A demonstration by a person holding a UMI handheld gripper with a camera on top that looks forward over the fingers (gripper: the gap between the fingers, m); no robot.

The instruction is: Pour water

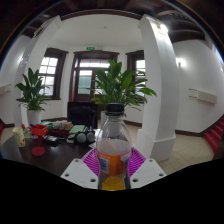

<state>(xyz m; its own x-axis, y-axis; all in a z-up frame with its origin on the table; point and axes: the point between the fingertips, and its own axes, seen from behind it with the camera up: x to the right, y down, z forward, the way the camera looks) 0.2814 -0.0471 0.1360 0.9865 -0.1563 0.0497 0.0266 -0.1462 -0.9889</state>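
A clear plastic bottle [113,150] with a white cap, an orange label and orange liquid at its base stands upright between my gripper's fingers. The gripper [113,162] is shut on the bottle, and both purple pads [93,160] press against its sides at label height. The bottle is lifted in front of the camera, above the dark table [55,158] to its left. I see no cup or other vessel to receive liquid.
On the dark table lie several small items, among them a red object [38,130] and a white one [60,126]. A potted plant [33,95] stands at the left and a larger plant [120,90] behind the bottle. White pillars and windows lie beyond.
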